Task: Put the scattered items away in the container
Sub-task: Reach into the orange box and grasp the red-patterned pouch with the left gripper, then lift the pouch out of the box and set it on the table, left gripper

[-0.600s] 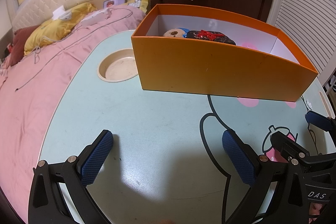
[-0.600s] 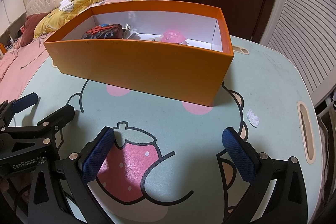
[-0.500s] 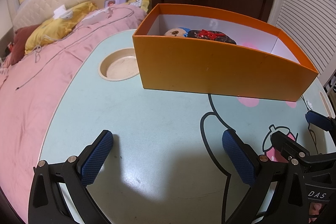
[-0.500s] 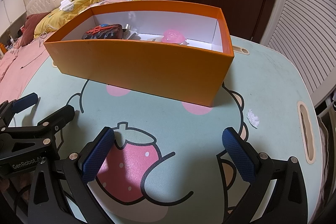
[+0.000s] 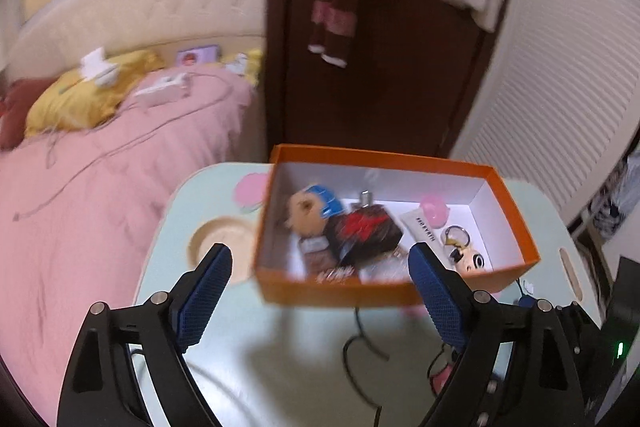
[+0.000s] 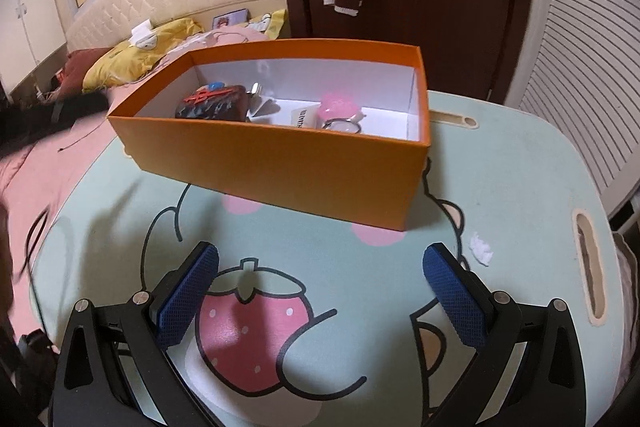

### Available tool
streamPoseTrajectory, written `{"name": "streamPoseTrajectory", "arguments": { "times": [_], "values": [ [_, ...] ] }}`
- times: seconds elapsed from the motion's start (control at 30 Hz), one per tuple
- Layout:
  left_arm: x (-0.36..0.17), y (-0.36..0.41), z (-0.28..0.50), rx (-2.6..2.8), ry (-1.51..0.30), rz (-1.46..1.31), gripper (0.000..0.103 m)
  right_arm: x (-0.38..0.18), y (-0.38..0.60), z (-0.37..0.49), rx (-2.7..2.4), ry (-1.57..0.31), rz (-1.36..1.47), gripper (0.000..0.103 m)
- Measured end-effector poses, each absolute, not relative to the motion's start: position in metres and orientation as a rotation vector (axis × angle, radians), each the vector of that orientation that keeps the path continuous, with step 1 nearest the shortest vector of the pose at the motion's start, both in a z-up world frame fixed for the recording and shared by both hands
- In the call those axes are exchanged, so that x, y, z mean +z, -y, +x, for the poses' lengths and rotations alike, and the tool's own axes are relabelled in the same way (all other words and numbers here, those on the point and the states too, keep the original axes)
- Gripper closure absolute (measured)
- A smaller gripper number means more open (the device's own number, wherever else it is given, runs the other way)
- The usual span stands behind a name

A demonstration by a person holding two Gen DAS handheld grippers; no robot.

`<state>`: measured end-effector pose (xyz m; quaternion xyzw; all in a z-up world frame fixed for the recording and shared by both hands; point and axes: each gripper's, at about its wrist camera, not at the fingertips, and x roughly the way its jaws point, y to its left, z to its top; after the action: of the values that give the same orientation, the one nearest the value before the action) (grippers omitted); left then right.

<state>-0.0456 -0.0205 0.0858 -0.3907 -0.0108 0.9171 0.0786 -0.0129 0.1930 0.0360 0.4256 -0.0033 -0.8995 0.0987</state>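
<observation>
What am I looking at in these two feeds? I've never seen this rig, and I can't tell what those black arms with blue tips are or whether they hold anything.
There is no robot here: a person carries one hand-held gripper in each hand, and a fisheye camera on each looks forward along its two blue-padded fingers. The blurred, higher view belongs to the left hand-held gripper; the lower, sharper one to the right hand-held gripper. Both are open and hold nothing.

On the pale green cartoon-printed table stands an orange box. Inside it lie a blue-haired doll, a dark pouch with red print, a white tube, a pink round item and a keyring with a small face charm. Outside the box, only a small white scrap lies on the table, to the right of the right gripper.
</observation>
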Motion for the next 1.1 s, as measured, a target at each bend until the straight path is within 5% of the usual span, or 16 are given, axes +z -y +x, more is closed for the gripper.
{"name": "streamPoseTrajectory", "arguments": {
  "times": [0.37, 0.53, 1.1],
  "values": [
    [0.051, -0.029, -0.125, 2.555, -0.201, -1.494, 0.014, 0.023, -0.196, -0.015, -2.622, 0.058, 1.260, 0.000],
    [0.040, -0.047, -0.122, 2.566, -0.345, -1.515, 0.037, 0.025, -0.194, -0.020, -2.610, 0.054, 1.260, 0.001],
    [0.115, -0.004, -0.079, 2.633, -0.047, -1.246, 0.037, 0.018, -0.198, -0.017, -2.609, 0.043, 1.266, 0.000]
  ]
}}
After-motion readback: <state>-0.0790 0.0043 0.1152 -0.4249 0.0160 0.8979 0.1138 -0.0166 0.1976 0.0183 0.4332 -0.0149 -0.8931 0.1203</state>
